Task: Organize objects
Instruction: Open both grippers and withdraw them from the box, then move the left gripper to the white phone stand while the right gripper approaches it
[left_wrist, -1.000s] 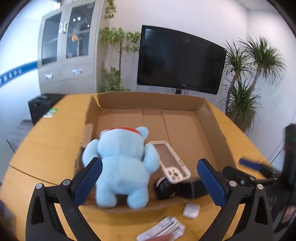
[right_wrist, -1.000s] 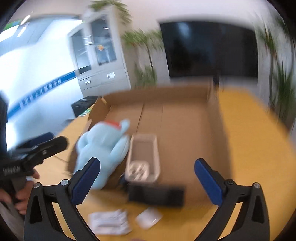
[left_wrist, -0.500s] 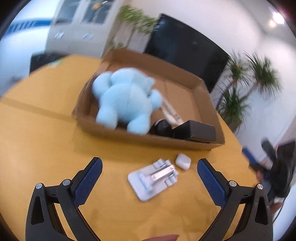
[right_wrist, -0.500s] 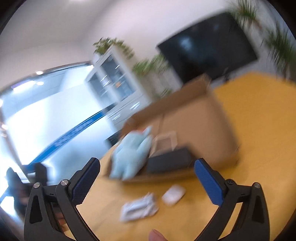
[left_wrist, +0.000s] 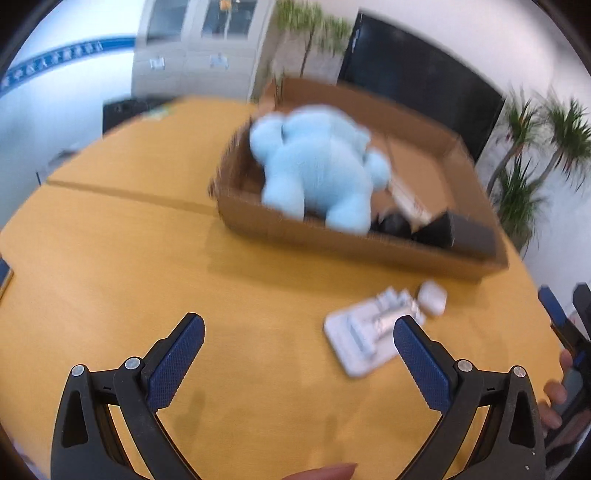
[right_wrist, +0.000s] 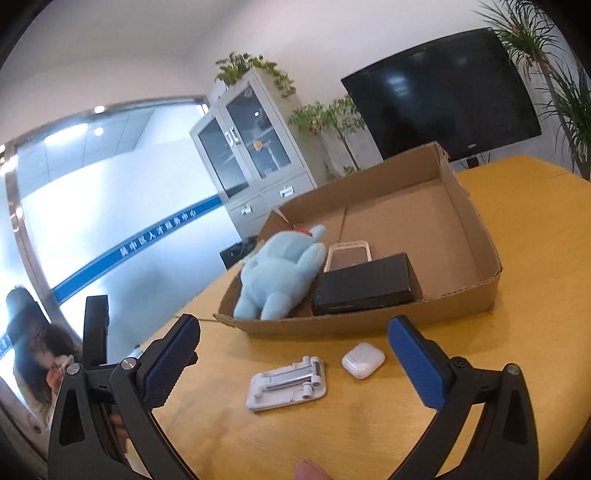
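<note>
Office furniture frames the scene: a grey glass-door cabinet (right_wrist: 255, 155), a dark wall screen (right_wrist: 443, 92) and potted plants (right_wrist: 561, 88) stand behind the yellow table (right_wrist: 535, 332). On the table sits a shallow cardboard box (right_wrist: 476, 236) holding a light-blue plush toy (right_wrist: 277, 277) lying face down at its left end, a black box (right_wrist: 365, 284) just beside it along the near wall, and a white frame (right_wrist: 347, 254) behind that. Outside the box, near its front wall, lie a white folding stand (right_wrist: 288, 384) and a small white earbud case (right_wrist: 364, 360), close together. The left gripper (left_wrist: 299, 363) and right gripper (right_wrist: 293, 363) both hover spread wide, empty, with nothing between them and these two items.
</note>
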